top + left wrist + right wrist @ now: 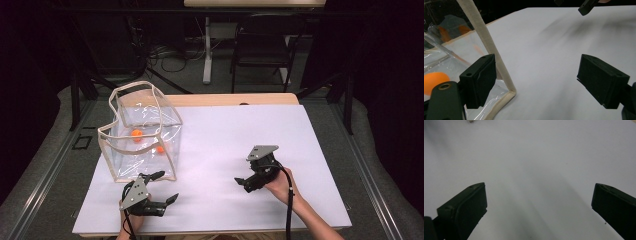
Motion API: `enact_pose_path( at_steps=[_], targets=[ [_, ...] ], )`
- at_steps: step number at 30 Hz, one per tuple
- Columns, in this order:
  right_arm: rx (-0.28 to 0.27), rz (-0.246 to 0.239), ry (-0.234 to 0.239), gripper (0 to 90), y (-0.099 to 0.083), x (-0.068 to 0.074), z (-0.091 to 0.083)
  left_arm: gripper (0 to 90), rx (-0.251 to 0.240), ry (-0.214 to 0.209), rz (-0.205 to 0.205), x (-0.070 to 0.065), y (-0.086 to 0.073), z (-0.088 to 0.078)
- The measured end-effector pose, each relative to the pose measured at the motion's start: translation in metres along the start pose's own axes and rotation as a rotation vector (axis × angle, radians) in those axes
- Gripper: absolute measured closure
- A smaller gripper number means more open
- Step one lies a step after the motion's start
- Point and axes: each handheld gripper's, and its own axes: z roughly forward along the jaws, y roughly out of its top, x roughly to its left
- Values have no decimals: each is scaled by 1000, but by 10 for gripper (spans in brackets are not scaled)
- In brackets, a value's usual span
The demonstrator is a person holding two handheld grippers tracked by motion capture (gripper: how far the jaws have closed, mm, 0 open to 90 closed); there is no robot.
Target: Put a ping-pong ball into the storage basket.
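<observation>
The white table (240, 150) fills the middle of the high view. At its left stands a clear plastic bag (142, 132) with cream fabric binding along its edges, top open, walls creased and leaning. It looks light and floppy: the film would likely buckle and slip under a pinch, so the stitched cream binding (485, 37), stiffer and less slick, is the better place to take hold, at a corner or the top rim.

The left gripper (161, 187), at the lower left of the high view, sits just beside the bag's near bottom corner. Its jaws stand wide apart and hold nothing; in the left gripper view the binding rises right next to the left-hand jaw.

The right gripper (245, 181), lower centre-right, hovers over bare table well apart from the bag, jaws also spread wide and empty.

Inside the bag lie two small orange balls (136, 133), probably light and free to roll if the bag tips.
</observation>
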Motion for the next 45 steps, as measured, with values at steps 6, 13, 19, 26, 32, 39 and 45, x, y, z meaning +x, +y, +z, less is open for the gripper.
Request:
enact_pose_path(
  at_steps=[6, 13, 19, 26, 32, 39, 45],
  targets=[
    [-2, 8, -16, 0, -11, 1, -2, 156, 4, -3, 0, 0, 0, 1],
    [-2, 26, -27, 0, -25, 0, -9, 157, 1, -1, -1, 0, 0, 1],
    [-3, 40, -38, 0, -36, 2, -14, 157, 0, -1, -2, -1, 0, 0],
    [-6, 47, -49, 0, -44, 4, -22, 156, 1, 0, -1, -1, 0, 1],
    [-1, 64, -59, 0, -56, 6, -28, 156, 2, 0, -2, 0, 0, 1],
    [2, 93, -75, 0, -69, 7, -35, 157, 3, 0, -4, -1, 0, 1],
    [-4, 101, -77, 0, -74, 9, -38, 157, 2, -3, -4, -1, 0, 1]
  ],
)
